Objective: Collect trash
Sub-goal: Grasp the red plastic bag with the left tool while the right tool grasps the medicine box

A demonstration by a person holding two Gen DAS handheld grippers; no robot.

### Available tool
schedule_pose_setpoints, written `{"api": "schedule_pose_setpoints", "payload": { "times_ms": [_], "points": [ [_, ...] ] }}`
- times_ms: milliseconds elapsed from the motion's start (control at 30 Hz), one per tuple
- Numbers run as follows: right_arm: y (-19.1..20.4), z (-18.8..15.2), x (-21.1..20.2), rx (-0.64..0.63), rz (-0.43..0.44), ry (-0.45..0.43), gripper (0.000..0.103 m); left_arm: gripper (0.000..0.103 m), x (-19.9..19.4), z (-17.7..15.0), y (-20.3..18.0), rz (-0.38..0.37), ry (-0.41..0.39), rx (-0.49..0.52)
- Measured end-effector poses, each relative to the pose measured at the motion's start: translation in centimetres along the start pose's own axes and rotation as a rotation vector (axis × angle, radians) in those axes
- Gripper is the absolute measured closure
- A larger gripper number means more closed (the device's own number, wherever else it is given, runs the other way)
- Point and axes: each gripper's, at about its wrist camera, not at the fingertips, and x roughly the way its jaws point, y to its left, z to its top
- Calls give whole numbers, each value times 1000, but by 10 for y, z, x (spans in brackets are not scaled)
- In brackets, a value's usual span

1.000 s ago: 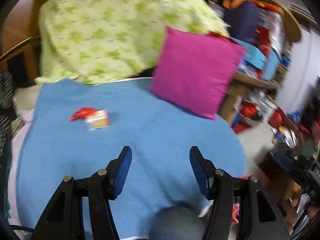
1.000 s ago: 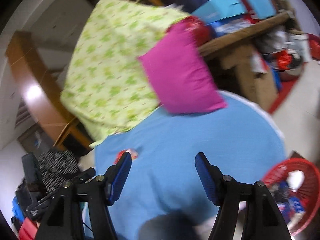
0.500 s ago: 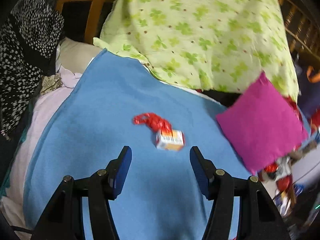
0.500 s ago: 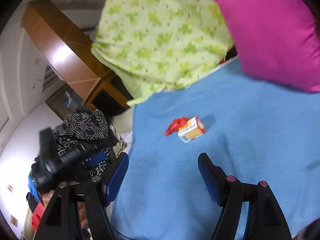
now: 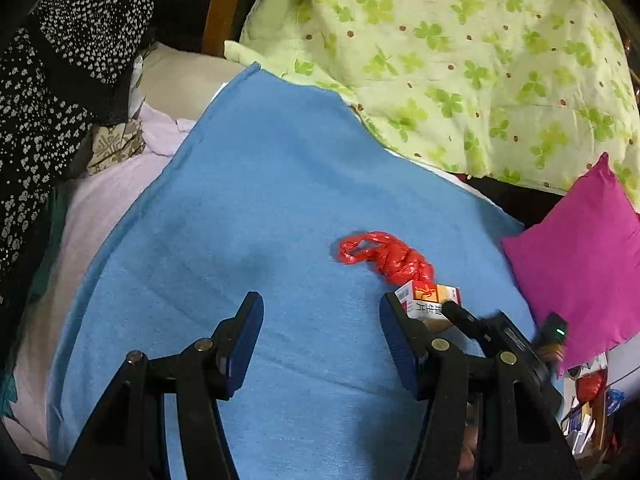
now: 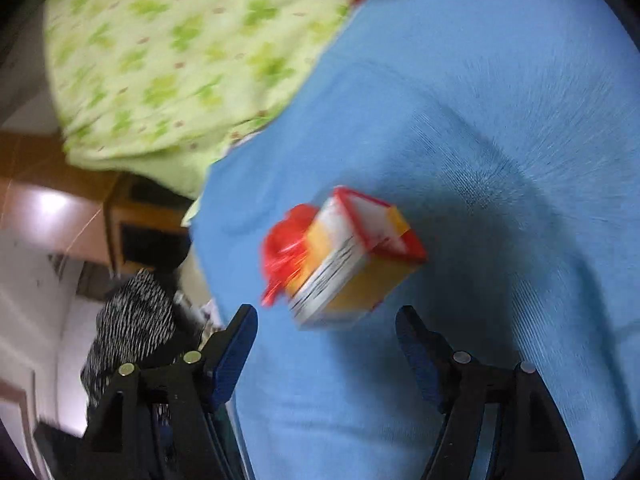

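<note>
While the small box (image 6: 352,256) lies on the blue blanket (image 6: 500,100) touching the red bag (image 6: 286,248), the right gripper (image 6: 326,338), jaws spread and empty, sits nearer, box just ahead; left gripper (image 5: 320,330) likewise spread, box to its right.

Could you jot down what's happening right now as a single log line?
stage: approach | right gripper: open, jaws just widened, nearing small carton | left gripper: open, empty | red bag: beside carton on blue blanket
</note>
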Motion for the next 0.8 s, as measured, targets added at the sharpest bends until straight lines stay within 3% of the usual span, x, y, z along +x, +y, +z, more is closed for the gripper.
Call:
{"api": "schedule_pose_setpoints", "payload": {
  "times_ms": [267,333,533,600,733,800],
  "points": [
    [-3,17,13,13,-24,-72,30,42,22,-4,-2,-8,70,12],
    [0,18,16,-29,-38,-75,40,42,26,-7,-3,-2,78,20],
    [-7,24,12,-8,16,-36,56,42,37,-10,-2,26,74,23],
    [-10,26,4,19,56,-32,78,42,40,-8,-4,22,72,10],
    [-16,35,-13,36,73,-64,80,42,61,1,-13,-60,140,-68],
    [-23,38,-13,66,98,-44,80,42,75,8,-19,-58,173,-85]
  ]
}}
